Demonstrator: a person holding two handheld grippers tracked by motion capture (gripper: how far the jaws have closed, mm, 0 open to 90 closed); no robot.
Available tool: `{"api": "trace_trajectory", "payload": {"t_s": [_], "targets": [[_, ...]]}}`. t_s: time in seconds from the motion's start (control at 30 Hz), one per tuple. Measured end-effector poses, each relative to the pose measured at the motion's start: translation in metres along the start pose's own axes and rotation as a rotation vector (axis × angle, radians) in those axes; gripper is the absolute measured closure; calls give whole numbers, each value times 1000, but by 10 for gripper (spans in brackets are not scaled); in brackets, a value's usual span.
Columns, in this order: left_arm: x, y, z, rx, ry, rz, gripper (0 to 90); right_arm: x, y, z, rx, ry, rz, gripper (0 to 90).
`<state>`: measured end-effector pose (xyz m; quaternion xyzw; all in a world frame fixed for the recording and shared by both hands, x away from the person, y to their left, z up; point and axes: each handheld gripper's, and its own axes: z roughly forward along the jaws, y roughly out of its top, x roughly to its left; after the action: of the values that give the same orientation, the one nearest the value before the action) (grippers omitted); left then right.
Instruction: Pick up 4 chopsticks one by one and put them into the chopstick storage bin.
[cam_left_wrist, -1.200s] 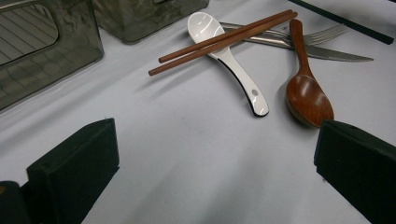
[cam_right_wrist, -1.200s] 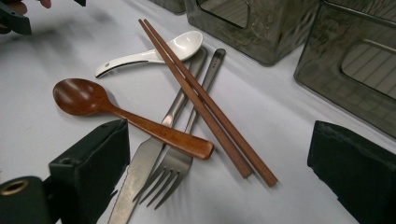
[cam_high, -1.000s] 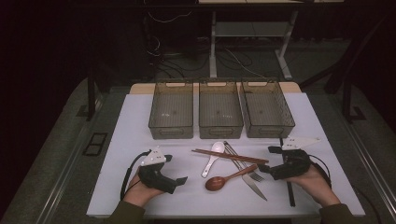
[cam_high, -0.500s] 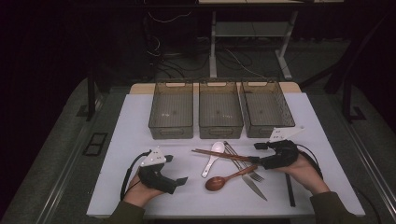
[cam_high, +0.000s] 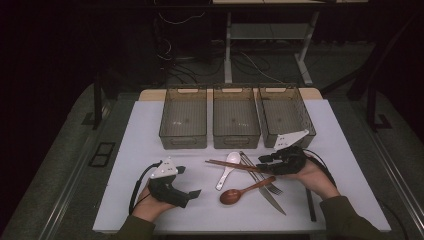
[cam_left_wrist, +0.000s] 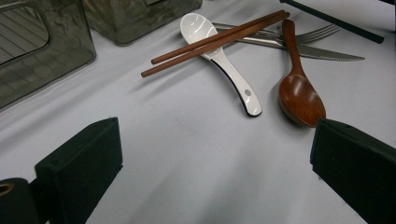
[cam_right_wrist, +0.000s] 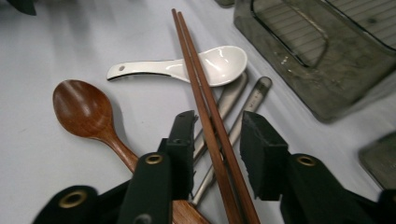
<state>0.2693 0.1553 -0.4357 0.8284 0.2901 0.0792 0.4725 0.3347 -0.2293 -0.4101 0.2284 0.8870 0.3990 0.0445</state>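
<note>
Now the right tongs (cam_right_wrist: 212, 140) have slid in from 3 o'clock to the pile in the middle of the tabletop (cam_high: 150, 150). Bare room lies at 9 o'clock, and three bins (cam_high: 236, 120) line the 12 o'clock edge. Its jaws have just been closing, with the chopsticks (cam_right_wrist: 201, 88) between them, not squeezed yet. The left tongs (cam_left_wrist: 215, 182) sit wide open on nothing.

Between the right gripper's (cam_right_wrist: 218, 156) black fingers lie reddish-brown chopsticks (cam_right_wrist: 201, 100). Beyond them sits a glossy white spoon (cam_right_wrist: 187, 66) with a dark edge, beside a warm brown wooden spoon (cam_right_wrist: 86, 110). The bins (cam_high: 236, 117) look smoky grey, the desk (cam_high: 150, 135) plain white.
</note>
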Motion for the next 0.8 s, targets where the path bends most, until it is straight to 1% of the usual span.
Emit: {"api": "trace_trajectory", "payload": {"t_s": [0.2, 0.23, 0.33, 0.37, 0.4, 0.43, 0.53, 0.6, 0.63, 0.67, 0.8], "targets": [[0, 0, 0, -3, 2, 3, 20, -4, 4, 7, 38, 8, -18, 717], [0, 0, 0, -3, 1, 1, 20, -4, 4, 9, 45, 3, -20, 720], [-1, 0, 0, -2, -1, 6, 21, -5, 4, 11, 52, 6, -26, 731], [-1, 0, 0, -2, 0, 7, 21, -5, 4, 14, 64, 7, -39, 741], [-1, 0, 0, -2, -1, 7, 21, -5, 4, 14, 64, 7, -39, 741], [-1, 0, 0, -1, -1, 7, 22, -4, 3, 15, 77, -5, -53, 757], [-1, 0, 1, -1, -2, 8, 22, -4, 2, 17, 84, 1, -51, 776], [-1, 0, 1, 0, -2, 9, 23, -4, 1, 19, 94, 0, -68, 782], [-1, 0, 1, 0, -3, 10, 23, -4, 1, 19, 94, 0, -68, 782], [-1, 0, 1, 0, -2, 9, 23, -4, 1, 20, 102, -3, -82, 788], [-1, 0, 1, 1, -3, 12, 23, -3, 1, 23, 109, -1, -98, 803]]}}
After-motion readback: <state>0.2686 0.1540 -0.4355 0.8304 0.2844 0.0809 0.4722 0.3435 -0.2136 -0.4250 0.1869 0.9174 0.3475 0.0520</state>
